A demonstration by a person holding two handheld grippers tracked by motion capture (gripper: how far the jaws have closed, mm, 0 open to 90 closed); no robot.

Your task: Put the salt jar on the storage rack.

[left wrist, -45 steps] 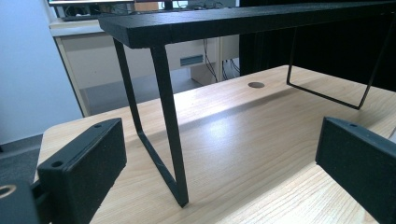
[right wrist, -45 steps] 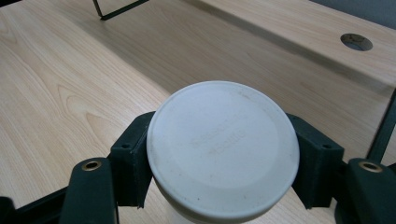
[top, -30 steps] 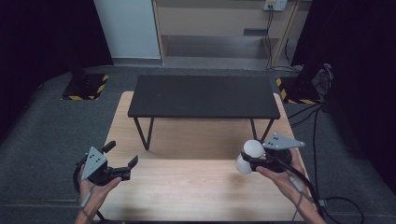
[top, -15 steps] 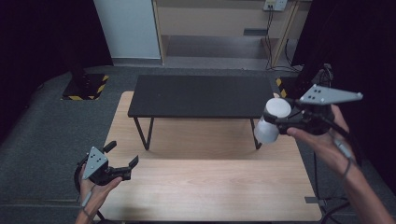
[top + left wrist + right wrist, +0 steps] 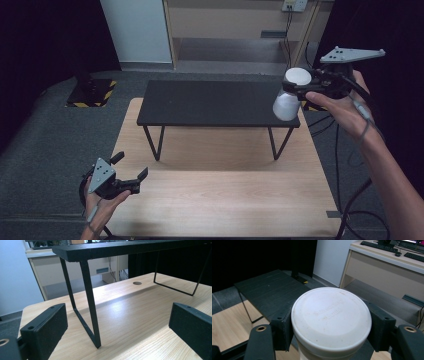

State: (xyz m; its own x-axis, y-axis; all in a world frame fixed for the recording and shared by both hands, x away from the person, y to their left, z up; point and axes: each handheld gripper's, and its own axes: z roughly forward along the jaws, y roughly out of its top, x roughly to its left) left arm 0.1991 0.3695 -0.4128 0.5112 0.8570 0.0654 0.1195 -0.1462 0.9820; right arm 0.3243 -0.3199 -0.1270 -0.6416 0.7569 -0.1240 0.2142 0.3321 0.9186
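Over the black bench's 3 o'clock end, right claw pinches a white bottle; left claw spread at counter's 8 o'clock

The white bottle is cut off below its lid; its embossed lettering is too blurred to read.

A grey carpeted floor fills the left of the frame. At upper centre stand a pale wall panel and wooden desk. Darkness flanks both upper corners.
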